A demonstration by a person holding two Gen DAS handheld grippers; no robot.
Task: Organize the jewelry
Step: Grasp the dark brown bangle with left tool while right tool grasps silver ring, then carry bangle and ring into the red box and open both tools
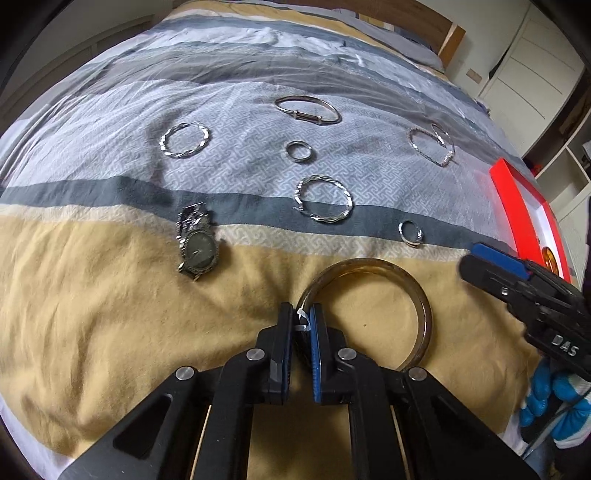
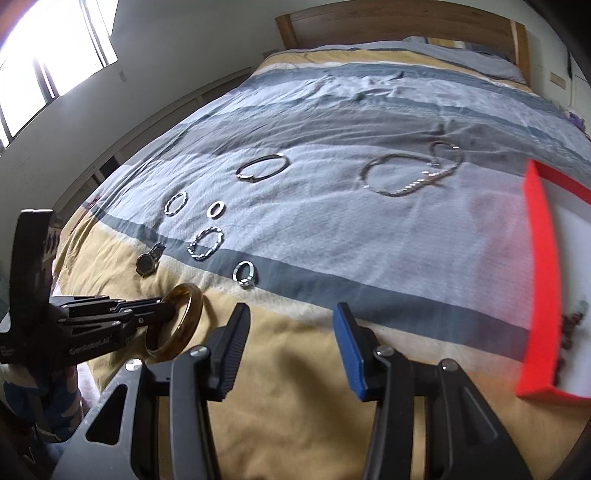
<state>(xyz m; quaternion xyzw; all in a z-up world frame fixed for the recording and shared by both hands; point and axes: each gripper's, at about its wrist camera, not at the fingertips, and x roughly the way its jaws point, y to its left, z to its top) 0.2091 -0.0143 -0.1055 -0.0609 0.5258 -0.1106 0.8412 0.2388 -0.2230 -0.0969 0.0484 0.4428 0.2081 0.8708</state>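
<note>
My left gripper (image 1: 301, 317) is shut on the near-left rim of an amber bangle (image 1: 417, 295), held just above the yellow part of the bedspread; the right wrist view shows it tilted up in the left gripper (image 2: 168, 308), bangle (image 2: 188, 317). My right gripper (image 2: 291, 317) is open and empty over the yellow stripe; it also shows at the right edge of the left wrist view (image 1: 480, 258). Several silver pieces lie on the bedspread: a watch (image 1: 197, 251), twisted hoops (image 1: 325, 199) (image 1: 184, 140), rings (image 1: 299, 150) (image 1: 410, 232), a clasp bangle (image 1: 308, 110) and a chain bracelet (image 1: 436, 146).
A red-rimmed box (image 2: 543, 266) with a white inside stands on the bed at the right, holding some dark beads (image 2: 570, 328). It shows in the left wrist view too (image 1: 517, 206). The wooden headboard (image 2: 399, 26) is at the far end, with a window at left.
</note>
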